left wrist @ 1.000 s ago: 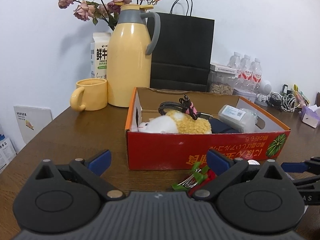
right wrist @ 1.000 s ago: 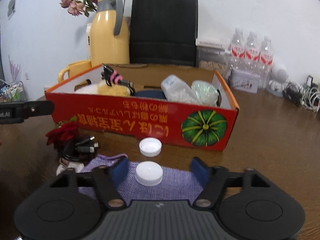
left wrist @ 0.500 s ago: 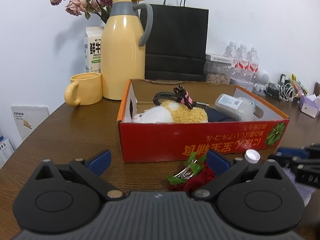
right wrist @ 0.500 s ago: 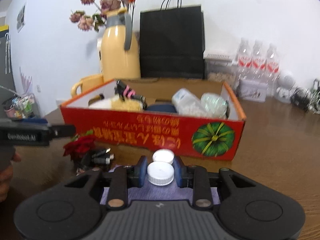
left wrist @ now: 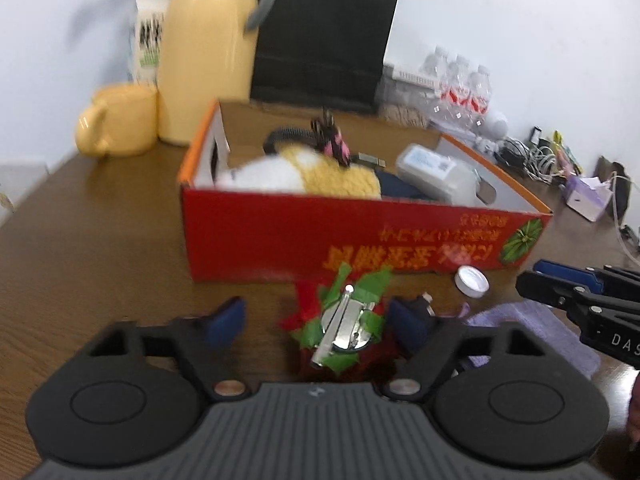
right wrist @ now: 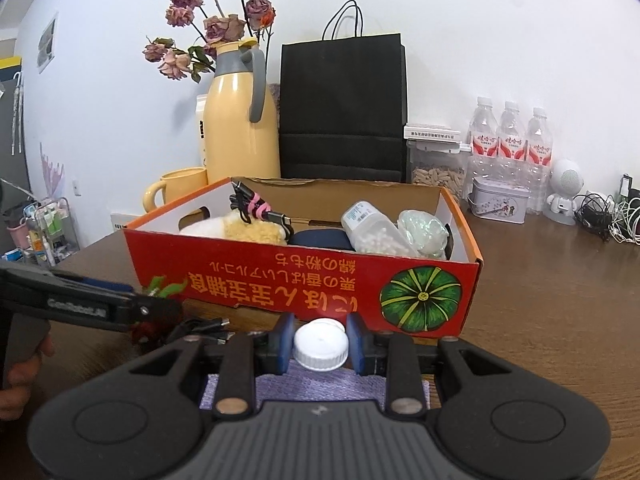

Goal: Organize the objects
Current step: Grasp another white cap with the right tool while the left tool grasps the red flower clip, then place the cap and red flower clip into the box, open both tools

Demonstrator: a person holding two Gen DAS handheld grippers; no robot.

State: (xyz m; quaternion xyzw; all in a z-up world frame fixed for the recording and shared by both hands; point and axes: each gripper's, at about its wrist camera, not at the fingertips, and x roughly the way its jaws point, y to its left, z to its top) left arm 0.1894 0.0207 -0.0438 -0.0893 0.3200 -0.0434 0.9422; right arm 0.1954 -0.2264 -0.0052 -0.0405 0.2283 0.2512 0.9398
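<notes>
A red cardboard box sits mid-table holding a plush toy, a cable, a pill bottle and more. My right gripper is shut on a white bottle cap, lifted above a purple cloth in front of the box. My left gripper is open and hangs over a red fabric rose with green leaves and a metal clip. A second white cap lies by the box front. The right gripper also shows in the left wrist view.
Behind the box stand a yellow thermos with dried roses, a yellow mug, a milk carton, a black paper bag, water bottles and a tin. A black cable lies by the rose. Tangled cables sit far right.
My right gripper closed on the white cap and lifted it off the cloth. My left gripper moved forward and down over the red rose, still open.
</notes>
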